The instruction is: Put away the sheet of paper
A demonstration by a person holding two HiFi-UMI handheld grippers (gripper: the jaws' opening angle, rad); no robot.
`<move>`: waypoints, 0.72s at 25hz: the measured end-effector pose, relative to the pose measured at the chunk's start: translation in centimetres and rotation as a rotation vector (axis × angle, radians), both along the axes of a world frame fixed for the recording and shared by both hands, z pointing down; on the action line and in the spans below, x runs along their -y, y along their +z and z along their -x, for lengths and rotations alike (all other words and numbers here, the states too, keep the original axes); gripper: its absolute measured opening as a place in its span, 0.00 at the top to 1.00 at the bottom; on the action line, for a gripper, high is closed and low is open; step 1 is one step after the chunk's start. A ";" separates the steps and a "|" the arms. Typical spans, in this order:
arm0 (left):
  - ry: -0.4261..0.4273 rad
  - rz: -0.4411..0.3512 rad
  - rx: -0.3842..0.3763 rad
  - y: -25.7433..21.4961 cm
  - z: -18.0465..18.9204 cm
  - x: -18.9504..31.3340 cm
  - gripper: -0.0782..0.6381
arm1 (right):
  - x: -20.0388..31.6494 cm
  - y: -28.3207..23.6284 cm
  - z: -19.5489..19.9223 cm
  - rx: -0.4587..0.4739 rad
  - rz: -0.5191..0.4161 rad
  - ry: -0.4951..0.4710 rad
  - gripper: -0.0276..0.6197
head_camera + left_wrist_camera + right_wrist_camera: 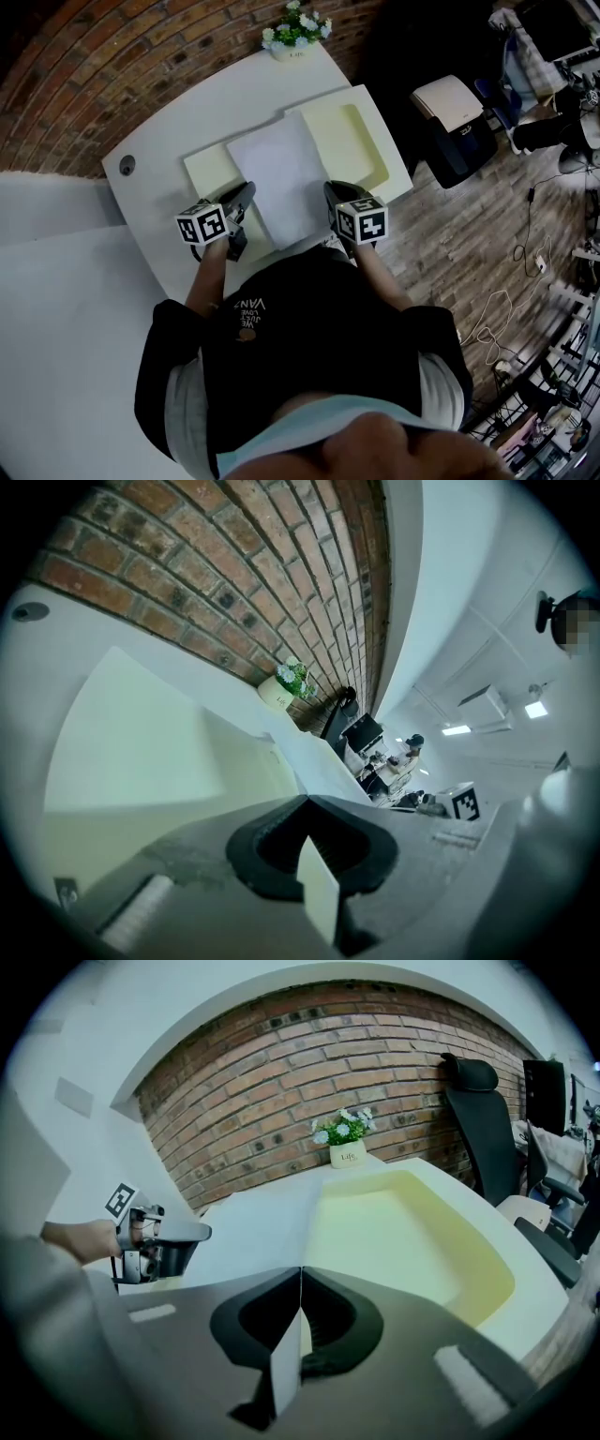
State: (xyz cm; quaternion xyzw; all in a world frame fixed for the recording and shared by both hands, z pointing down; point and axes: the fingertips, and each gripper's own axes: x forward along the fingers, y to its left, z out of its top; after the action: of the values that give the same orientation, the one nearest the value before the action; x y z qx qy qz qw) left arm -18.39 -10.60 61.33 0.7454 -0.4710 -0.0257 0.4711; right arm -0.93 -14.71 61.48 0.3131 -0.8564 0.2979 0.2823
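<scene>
A white sheet of paper (279, 173) hangs just over the white table (169, 141), stretched between both grippers. It partly covers a flat pale yellow lid (206, 169) on the left and the left edge of a shallow pale yellow tray (352, 141) on the right. My left gripper (246, 193) is shut on the paper's near left corner, and a strip of paper (319, 892) shows between its closed jaws. My right gripper (334, 193) is shut on the near right corner. In the right gripper view the paper (267, 1218) runs forward from the jaws beside the tray (412, 1232).
A small pot of white flowers (296, 33) stands at the table's far edge by the brick wall. A cable hole (127, 166) sits at the table's left. On the floor to the right are a black and white box (457, 122) and loose cables (525, 253). A black office chair (473, 1119) stands beyond the tray.
</scene>
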 end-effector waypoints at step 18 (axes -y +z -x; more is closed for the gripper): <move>-0.021 0.025 -0.029 0.8 0.1 0.0 0.89 | 1.6 -2.3 -3.4 0.020 -0.062 0.129 0.89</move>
State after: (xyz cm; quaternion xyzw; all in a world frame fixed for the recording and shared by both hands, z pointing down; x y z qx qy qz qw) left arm -18.45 -10.64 62.10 0.7341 -0.4721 -0.0354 0.4867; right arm 2.51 -16.28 59.19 0.3733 -0.8461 0.2918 0.2444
